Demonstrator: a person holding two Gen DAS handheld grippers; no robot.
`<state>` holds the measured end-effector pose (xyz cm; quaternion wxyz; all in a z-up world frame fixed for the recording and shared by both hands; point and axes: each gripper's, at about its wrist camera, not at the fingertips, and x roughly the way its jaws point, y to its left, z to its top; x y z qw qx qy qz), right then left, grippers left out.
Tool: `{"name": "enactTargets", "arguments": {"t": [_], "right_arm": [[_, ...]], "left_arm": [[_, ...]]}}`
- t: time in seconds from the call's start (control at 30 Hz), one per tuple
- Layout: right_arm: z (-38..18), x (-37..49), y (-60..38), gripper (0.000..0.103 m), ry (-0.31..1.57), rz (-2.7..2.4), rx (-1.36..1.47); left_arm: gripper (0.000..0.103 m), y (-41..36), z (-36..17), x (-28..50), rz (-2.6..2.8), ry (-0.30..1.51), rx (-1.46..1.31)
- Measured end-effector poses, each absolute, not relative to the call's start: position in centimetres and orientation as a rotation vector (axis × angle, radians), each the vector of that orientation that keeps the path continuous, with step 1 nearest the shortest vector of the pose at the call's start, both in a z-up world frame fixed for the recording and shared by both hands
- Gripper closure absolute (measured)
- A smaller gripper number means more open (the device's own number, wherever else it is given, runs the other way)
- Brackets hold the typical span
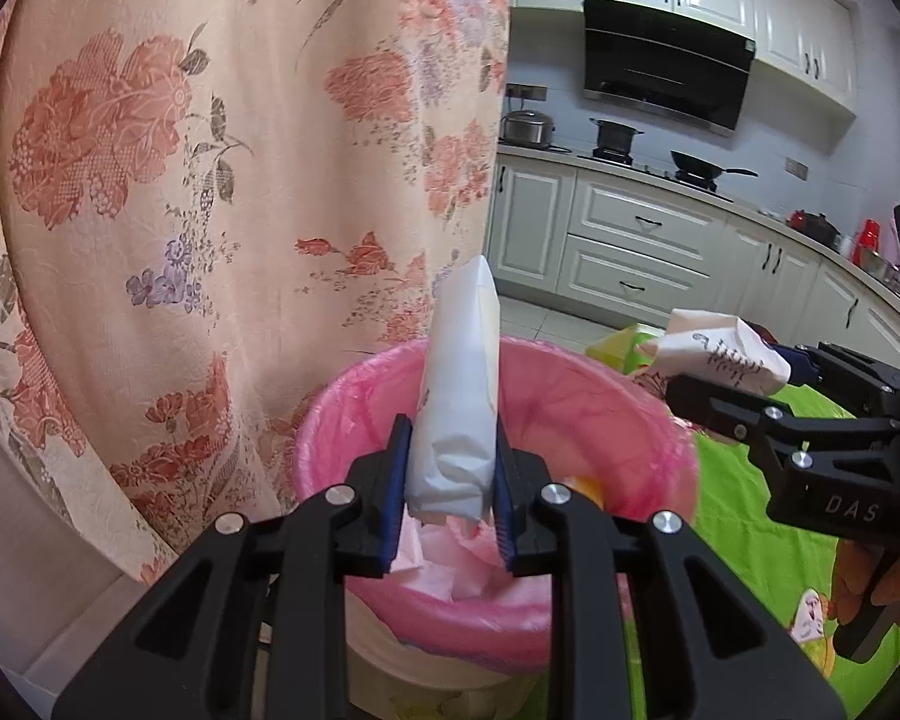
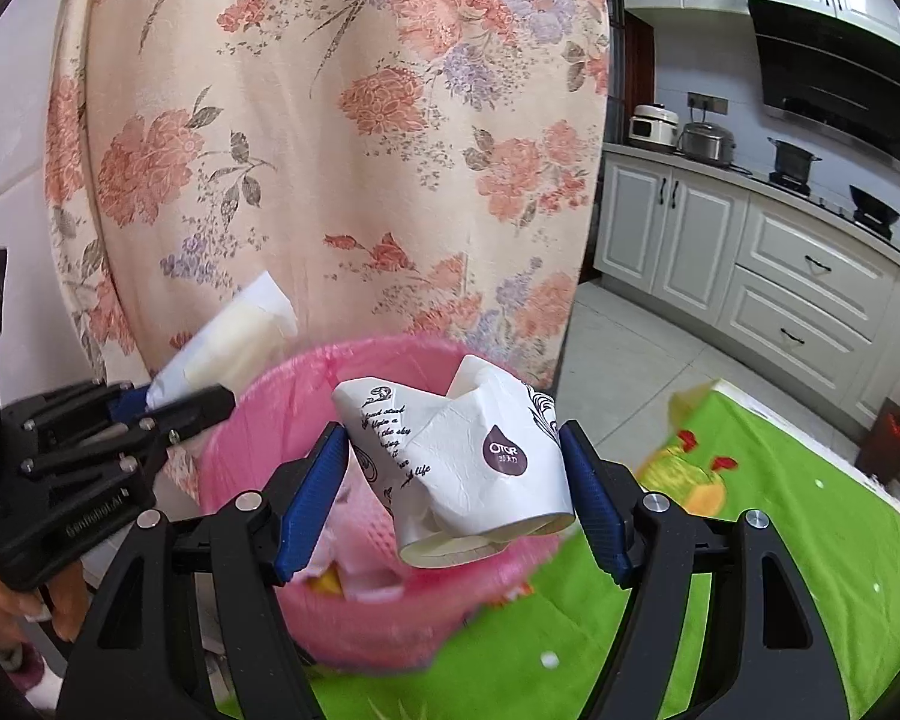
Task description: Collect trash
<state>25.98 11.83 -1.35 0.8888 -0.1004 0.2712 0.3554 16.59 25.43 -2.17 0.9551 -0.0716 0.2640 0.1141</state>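
Trash, left wrist view: a folded white paper packet (image 1: 459, 396) stood upright between the blue pads of the left gripper (image 1: 450, 480), over the mouth of the pink-lined bin (image 1: 354, 420).
Left claw: jaws stood narrow, both pads pressed against the packet's sides; the packet was gripped.
Bin contents, left wrist view: crumpled pale pink paper (image 1: 450, 564) lay inside, below the packet.
Right claw, seen from the left: the right gripper (image 1: 732, 384) came in from the right edge with a crumpled printed paper cup (image 1: 720, 354) in its fingers, near the bin's rim.
Backdrop: a floral curtain (image 1: 210, 180) hung behind the bin; a green tablecloth (image 1: 750, 516) lay beside it.
Trash, right wrist view: the crushed cup (image 2: 480, 468) lay sideways between the right gripper's (image 2: 456, 498) pads, above the bin (image 2: 258, 438).
Right claw: jaws stood wide, the right pad was touching the cup and the left pad met its edge; the cup was held.
Left claw, seen from the right: the left gripper (image 2: 180, 402) held the packet (image 2: 228, 342) tilted, at the bin's left rim.
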Motion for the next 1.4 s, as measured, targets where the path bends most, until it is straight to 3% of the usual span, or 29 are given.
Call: {"name": "enactTargets", "arguments": {"t": [0.1,0.2,0.33,0.4,0.47,1.0,1.4], "right_arm": [[-1.2,27.1,12.7,0.034,0.572,0.762,-0.185],[-1.0,28.0,13.2,0.019,0.561,0.764,-0.165],[-0.3,28.2,12.6,0.019,0.544,0.747,-0.151],[0.0,28.1,11.9,0.019,0.545,0.736,-0.134],[0.2,27.8,11.3,0.019,0.545,0.724,-0.125],[3.4,21.4,6.8,0.018,0.492,0.666,-0.126],[1.9,17.9,4.5,0.018,0.507,0.638,-0.148]], "left_arm": [[0.076,26.1,-2.2,17.3,0.239,0.533,-0.162],[0.033,26.7,-2.1,17.3,0.284,0.511,-0.172],[0.027,27.2,-1.6,16.4,0.312,0.481,-0.181],[0.012,27.2,-1.5,15.7,0.349,0.463,-0.164],[0.005,27.2,-1.3,14.9,0.362,0.445,-0.158],[0.005,23.6,1.7,10.0,0.488,0.375,0.002],[0.005,22.2,0.5,7.3,0.413,0.454,-0.097]]}}
